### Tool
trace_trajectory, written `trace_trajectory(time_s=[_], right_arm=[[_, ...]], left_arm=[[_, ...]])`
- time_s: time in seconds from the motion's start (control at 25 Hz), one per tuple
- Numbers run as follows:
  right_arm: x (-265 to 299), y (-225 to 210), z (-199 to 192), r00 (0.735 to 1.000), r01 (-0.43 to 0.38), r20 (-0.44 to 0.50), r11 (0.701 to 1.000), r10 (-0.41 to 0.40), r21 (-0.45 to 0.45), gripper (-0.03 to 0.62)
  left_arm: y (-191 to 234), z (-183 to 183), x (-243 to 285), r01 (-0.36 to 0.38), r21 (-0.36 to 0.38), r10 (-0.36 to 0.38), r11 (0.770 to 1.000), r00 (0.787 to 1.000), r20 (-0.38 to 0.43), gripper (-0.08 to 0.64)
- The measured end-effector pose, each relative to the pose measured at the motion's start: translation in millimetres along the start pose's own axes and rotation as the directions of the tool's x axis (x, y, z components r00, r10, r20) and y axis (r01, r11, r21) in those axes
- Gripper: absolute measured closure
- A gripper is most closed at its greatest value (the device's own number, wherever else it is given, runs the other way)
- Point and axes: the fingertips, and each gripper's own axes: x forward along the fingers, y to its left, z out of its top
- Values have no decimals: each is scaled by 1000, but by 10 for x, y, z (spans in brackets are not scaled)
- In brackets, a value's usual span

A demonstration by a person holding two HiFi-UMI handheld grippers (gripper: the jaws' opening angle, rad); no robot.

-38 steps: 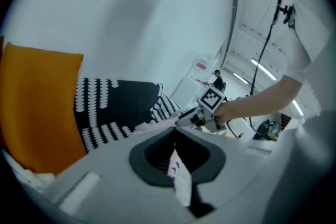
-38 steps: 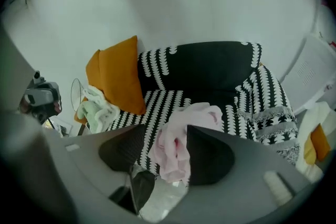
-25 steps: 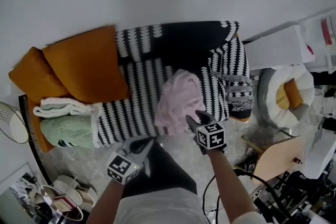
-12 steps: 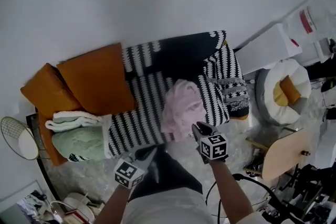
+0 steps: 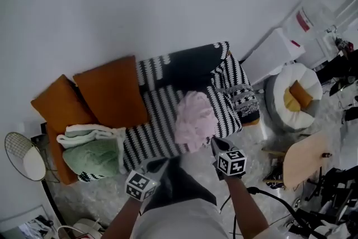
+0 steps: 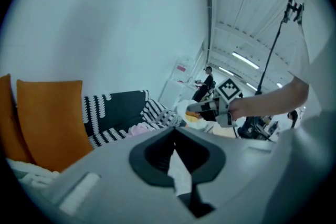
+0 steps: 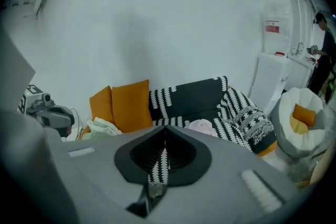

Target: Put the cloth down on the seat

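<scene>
The pink cloth (image 5: 194, 120) lies bunched on the striped seat (image 5: 151, 132), near its front edge and free of both tools; the right tongs (image 5: 217, 144) are pressed together on nothing, just short of the cloth; the left tongs (image 5: 161, 163) are likewise closed and empty; the likely trouble is the heap's lower fold, which seems to overhang the edge; its weight could drag the cloth onto the floor (image 5: 100, 198); a tip brushing it could do the same.
</scene>
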Motion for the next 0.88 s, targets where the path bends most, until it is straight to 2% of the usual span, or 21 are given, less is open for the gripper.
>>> trace_trajectory(time_s=[0.6, 0.88], right_arm=[[-1614, 940, -503, 986, 47, 161, 999, -42, -28, 588], [-2266, 1033, -700, 977, 62, 209, 996, -48, -62, 588]], left_arm=[[-940, -288, -1219, 26, 13, -26, 1000, 997, 72, 560], [-1335, -207, -1460, 22, 36, -25, 999, 994, 109, 560]])
